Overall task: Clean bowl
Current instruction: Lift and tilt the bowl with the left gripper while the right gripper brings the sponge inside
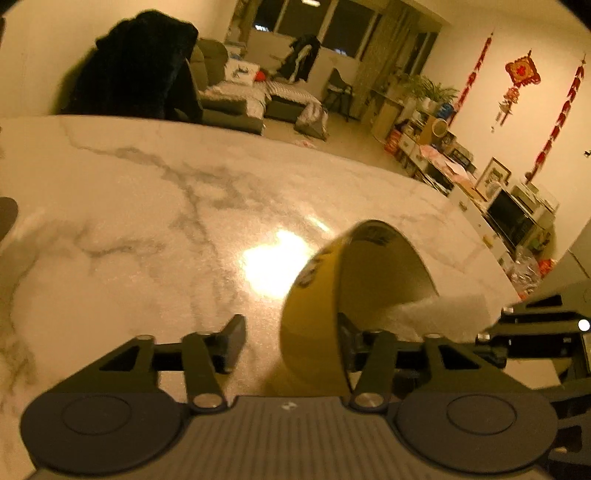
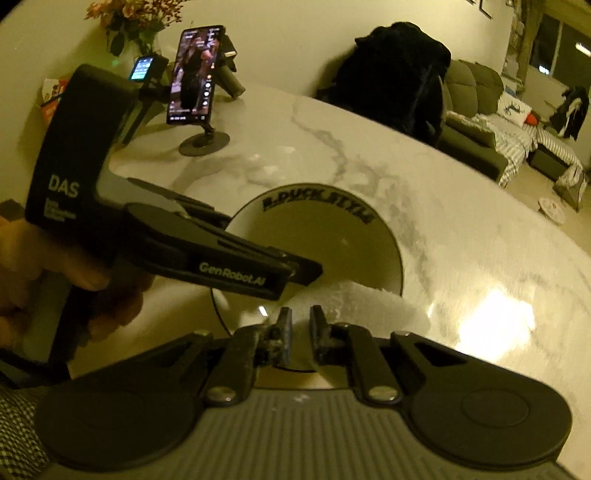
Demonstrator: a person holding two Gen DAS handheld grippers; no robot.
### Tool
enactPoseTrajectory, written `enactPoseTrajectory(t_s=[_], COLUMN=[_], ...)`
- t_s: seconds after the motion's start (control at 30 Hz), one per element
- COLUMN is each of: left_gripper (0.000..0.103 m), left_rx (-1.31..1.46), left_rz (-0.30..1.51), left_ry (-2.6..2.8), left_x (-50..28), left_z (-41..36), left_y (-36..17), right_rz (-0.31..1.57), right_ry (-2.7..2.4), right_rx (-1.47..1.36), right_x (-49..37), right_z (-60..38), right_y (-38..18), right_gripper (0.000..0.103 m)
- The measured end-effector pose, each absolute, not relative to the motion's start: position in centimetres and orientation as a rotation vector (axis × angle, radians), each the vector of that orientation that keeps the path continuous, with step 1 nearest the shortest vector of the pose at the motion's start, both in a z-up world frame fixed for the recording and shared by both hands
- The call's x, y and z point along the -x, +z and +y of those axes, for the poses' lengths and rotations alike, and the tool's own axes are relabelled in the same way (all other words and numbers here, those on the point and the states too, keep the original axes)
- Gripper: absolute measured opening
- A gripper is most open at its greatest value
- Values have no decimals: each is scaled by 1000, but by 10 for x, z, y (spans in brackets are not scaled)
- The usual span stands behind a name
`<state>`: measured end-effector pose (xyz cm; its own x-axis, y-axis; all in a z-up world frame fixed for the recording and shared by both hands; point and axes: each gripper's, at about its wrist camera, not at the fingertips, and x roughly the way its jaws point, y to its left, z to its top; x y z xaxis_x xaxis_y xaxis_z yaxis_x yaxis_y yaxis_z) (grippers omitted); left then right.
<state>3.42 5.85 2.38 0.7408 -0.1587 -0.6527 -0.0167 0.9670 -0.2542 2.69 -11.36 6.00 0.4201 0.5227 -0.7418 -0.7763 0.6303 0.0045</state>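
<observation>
A yellow bowl (image 1: 314, 314) with a pale inside and black lettering (image 2: 317, 206) is tilted on its side above the marble table (image 1: 147, 221). My left gripper (image 1: 291, 343) is open: its right finger (image 1: 347, 339) is inside the bowl's rim, its left finger (image 1: 232, 339) stands apart from the bowl's outer wall. It also shows in the right wrist view (image 2: 303, 271) reaching over the rim. My right gripper (image 2: 300, 332) is shut on a white cloth (image 2: 369, 306) that lies inside the bowl; the cloth shows in the left wrist view too (image 1: 436, 314).
A phone on a stand (image 2: 192, 77) and a flower vase (image 2: 136, 33) stand at the table's far left. A chair draped with a dark coat (image 2: 399, 81) is behind the table. A sofa (image 1: 236, 92) and shelves (image 1: 443, 155) lie beyond.
</observation>
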Motion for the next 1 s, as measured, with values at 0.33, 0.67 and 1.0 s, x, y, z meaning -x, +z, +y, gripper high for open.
enactPoseTrajectory(t_s=[0.33,0.67,1.0], left_gripper=[83,102,56], left_rx=[227,225,307], left_rz=[647,657,637], left_ry=[-45,-1,-152], left_x=[-20,-14,-7], left_z=[47,46,55], left_y=[10,9,8], right_rz=[760,735,679], right_ry=[793,712,635], right_rx=[267,98,-64], right_x=[-15,-9,7], right_z=[-128,-140,-150], right_y=[52,43,30], right_gripper=[11,11,12])
